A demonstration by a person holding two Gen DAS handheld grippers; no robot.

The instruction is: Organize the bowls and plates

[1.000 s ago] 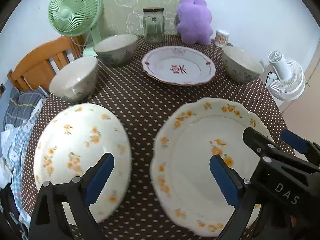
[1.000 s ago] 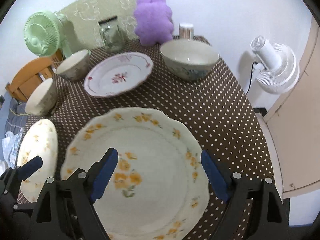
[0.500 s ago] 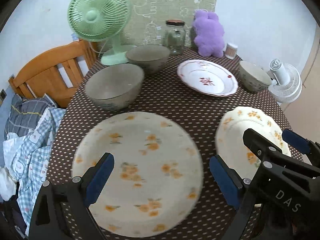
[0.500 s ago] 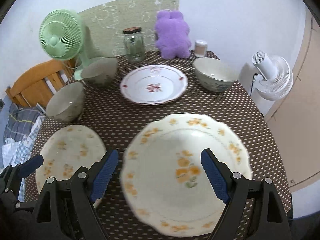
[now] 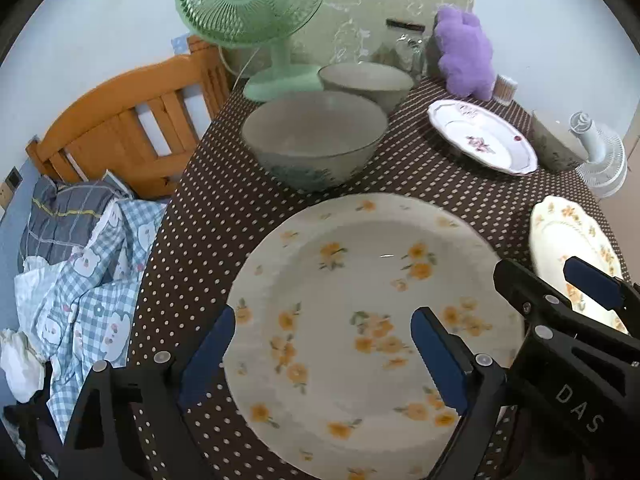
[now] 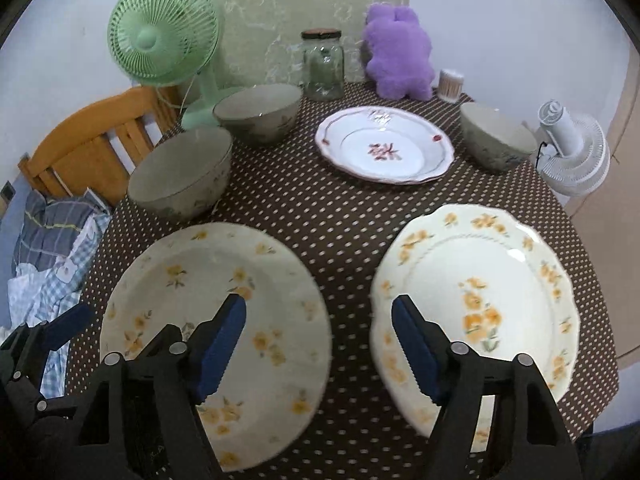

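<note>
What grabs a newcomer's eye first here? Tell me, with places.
Two cream plates with orange flowers lie at the near edge of the brown polka-dot tablecloth: the left plate and the right plate. Behind them, the mint-green fan stands back left and the purple plush toy back right.

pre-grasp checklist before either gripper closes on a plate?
1. Left gripper open, nothing between pads: ok; jaws have just been closing.
2. Right gripper open, empty: ok; also just closing.
3. Left gripper lined up on left yellow-flower plate: ok, over its near part.
4. Right gripper lined up on a plate: not ok, it frames the tablecloth gap beside the right yellow-flower plate.
5. Pads at rim height: cannot tell.
</note>
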